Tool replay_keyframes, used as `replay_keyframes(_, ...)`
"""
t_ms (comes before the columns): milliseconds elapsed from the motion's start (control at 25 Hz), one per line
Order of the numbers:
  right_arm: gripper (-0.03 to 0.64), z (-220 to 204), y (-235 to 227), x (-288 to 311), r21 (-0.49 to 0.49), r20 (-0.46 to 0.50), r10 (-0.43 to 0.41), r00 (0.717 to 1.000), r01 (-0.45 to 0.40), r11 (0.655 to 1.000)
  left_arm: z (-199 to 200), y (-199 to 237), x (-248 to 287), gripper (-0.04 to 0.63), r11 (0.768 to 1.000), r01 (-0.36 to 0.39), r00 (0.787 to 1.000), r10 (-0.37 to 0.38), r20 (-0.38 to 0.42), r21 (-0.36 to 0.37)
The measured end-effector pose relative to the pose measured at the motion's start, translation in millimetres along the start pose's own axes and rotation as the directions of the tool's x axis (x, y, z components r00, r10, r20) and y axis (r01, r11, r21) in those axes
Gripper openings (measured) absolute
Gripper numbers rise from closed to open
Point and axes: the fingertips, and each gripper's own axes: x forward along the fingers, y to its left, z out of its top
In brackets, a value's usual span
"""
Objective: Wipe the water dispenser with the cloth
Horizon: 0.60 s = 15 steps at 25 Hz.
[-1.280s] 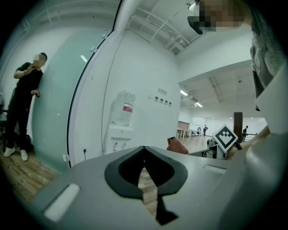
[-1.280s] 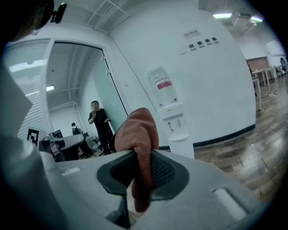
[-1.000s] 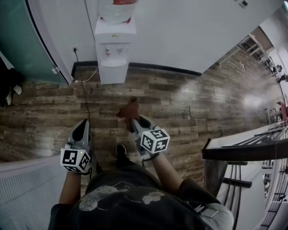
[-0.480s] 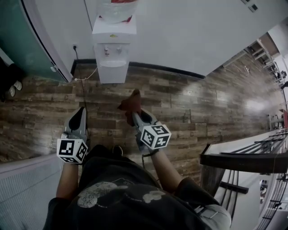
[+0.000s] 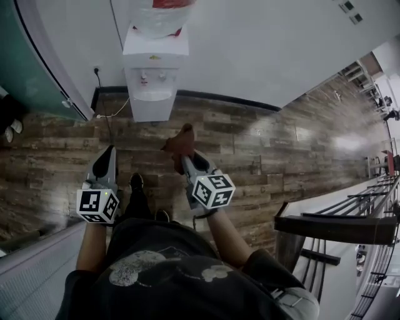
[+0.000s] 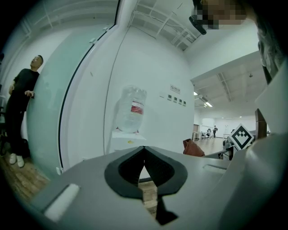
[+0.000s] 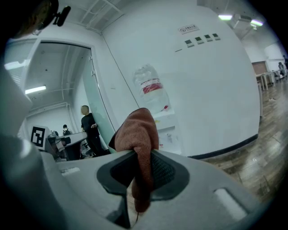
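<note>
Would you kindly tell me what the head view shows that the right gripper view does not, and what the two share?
Only the head view shows the wearer's dark shirt, a shoe on the wood floor, and the dark railing at the right. Only the right gripper view shows the ceiling lights and the ribbed pads closed on the cloth's hanging tail. Both show the water dispenser with its bottle, and the reddish-brown cloth pinched in the right claw.

I see a rust-brown cloth, a white dispenser, a clear, red-labelled bottle, a brown plank floor and black-and-white patterned cubes.
</note>
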Motion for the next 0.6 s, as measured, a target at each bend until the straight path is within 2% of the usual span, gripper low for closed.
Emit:
replay_keyframes(360,0.06,60.5,3.1,109.2,-0.015,0.029,-0.017,0.999,0.017,1.0,27.7,72.2,97.1,0.02,0.999,0.046,0.999,-0.046,-0.004,-0.008)
replay_keyframes(600,0.06,74.8,19.1,168.3,-0.014,0.012,-0.035,0.999,0.035,0.999,30.8,110.8,140.6,0.02,0.997,0.077,0.996,-0.078,-0.042,-0.025)
